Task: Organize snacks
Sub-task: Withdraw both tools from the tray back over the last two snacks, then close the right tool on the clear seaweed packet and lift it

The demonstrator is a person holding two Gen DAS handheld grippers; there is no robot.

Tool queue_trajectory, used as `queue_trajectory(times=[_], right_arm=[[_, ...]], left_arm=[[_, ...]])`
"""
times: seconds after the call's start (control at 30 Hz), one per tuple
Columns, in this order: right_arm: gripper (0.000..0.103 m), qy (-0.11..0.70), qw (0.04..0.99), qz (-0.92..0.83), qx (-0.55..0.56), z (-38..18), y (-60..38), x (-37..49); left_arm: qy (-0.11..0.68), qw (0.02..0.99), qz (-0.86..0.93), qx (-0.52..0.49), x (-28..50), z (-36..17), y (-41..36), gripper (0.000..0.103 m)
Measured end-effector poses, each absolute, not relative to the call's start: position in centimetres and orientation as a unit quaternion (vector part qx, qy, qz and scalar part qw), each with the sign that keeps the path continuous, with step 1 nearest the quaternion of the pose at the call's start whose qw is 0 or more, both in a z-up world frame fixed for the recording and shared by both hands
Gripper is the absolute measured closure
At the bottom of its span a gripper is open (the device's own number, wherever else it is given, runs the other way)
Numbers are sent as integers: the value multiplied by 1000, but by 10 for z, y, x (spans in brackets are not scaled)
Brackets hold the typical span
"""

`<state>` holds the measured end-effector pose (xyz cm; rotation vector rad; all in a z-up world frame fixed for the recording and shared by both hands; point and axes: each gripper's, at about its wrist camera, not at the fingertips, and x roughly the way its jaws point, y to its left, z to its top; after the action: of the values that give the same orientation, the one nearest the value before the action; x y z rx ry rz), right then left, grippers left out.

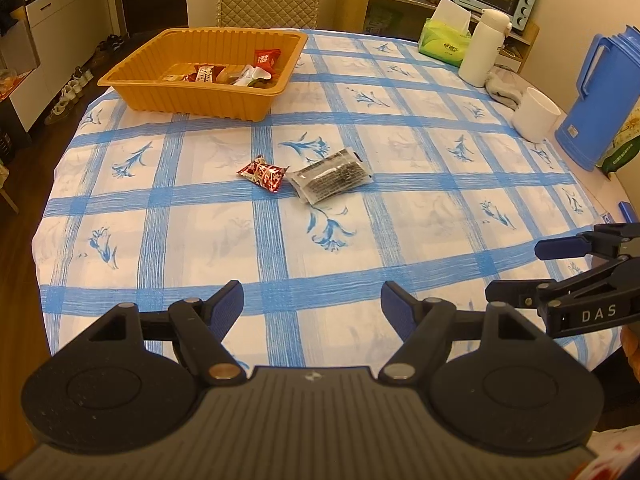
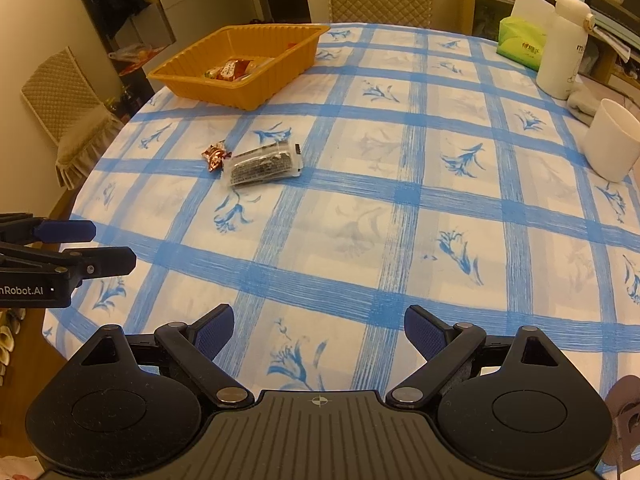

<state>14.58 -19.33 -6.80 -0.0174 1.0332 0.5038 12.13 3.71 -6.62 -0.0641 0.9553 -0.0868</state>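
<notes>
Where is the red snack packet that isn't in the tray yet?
The red snack packet lies on the tablecloth mid-table, touching the left end of the clear dark-filled packet, nearer the camera than the orange tray.

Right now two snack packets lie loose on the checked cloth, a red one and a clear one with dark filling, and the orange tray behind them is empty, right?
Not quite: the orange tray is not empty. The left wrist view shows several wrapped snacks in it. The rest holds: the red packet and the clear packet with dark filling lie loose on the checked cloth.
</notes>
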Motion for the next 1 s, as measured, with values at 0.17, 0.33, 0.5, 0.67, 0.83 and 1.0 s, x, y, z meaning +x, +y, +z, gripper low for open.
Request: queue_trajectory(times=[0.17, 0.33, 0.5, 0.67, 0.83, 1.0], right_arm=[[11, 490, 840, 233, -4, -70, -186, 156], [11, 487, 844, 223, 9, -73, -181, 169], [11, 476, 853, 214, 20, -74, -175, 184], [11, 472, 853, 220, 35, -77, -166, 198], [12, 473, 847, 239, 48, -82, -148, 212], [31, 473, 838, 265, 53, -88, -127, 226]], left_arm=[[461, 886, -43, -28, 136, -72, 45, 29], [458, 888, -37, -21, 153, -81, 51, 30], [456, 889, -40, -15, 171, -89, 55, 33], [458, 888, -43, -6, 188, -95, 60, 36], [462, 886, -41, 0, 202, -99, 70, 38], [463, 886, -34, 1, 214, -101, 82, 38]])
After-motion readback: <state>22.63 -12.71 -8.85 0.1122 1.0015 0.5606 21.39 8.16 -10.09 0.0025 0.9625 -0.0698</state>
